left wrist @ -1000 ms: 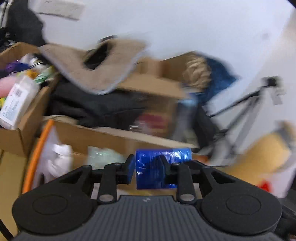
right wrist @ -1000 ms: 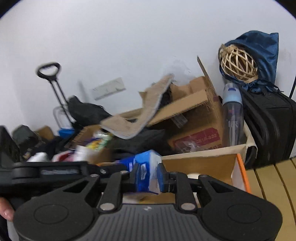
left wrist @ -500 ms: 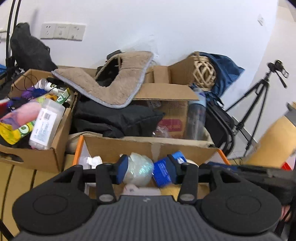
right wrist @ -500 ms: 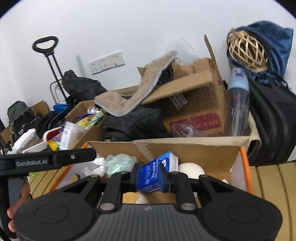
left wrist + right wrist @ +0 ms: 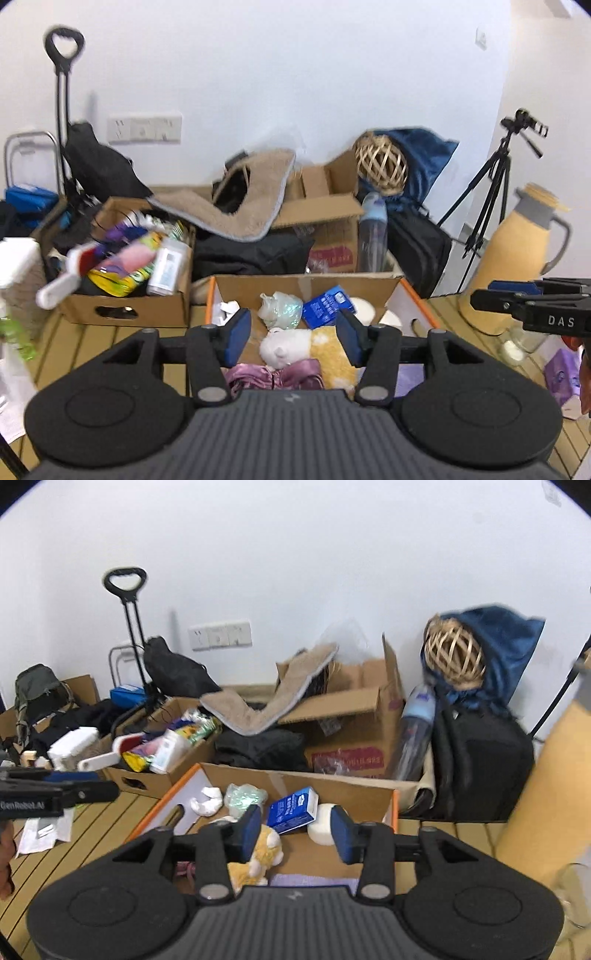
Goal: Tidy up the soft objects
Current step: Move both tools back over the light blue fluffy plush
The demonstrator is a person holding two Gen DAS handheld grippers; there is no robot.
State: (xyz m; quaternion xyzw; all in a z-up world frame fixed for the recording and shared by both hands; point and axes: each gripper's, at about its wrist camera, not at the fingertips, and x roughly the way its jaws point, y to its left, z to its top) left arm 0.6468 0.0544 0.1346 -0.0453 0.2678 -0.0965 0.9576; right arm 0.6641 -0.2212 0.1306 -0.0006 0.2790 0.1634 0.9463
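Note:
A blue tissue pack (image 5: 324, 312) (image 5: 293, 808) lies loose in the orange-edged cardboard box (image 5: 310, 284) (image 5: 295, 779), beside a crumpled pale green bag (image 5: 280, 310). A white and yellow plush toy (image 5: 306, 347) (image 5: 258, 853) and pink satin fabric (image 5: 273, 374) lie nearer me in the same box. My left gripper (image 5: 293, 341) hovers above the box's near side. Its jaws are opening and nothing is between the pads. My right gripper (image 5: 295, 832) hangs beside it, also opening and holding nothing. Each gripper shows side-on at the edge of the other's view.
A cardboard box of bottles and packets (image 5: 125, 310) stands to the left. Behind are a beige fleece mat (image 5: 240, 206), black bags, a larger cardboard box (image 5: 351, 720), a clear bottle (image 5: 373, 232) and a wicker ball (image 5: 380, 168). A tan jug (image 5: 517, 251) and a tripod (image 5: 491, 192) stand at the right.
Both grippers were shut on the blue pack; the left let go first, then the right. The pack now lies in the box, and both grippers have drawn back and up.

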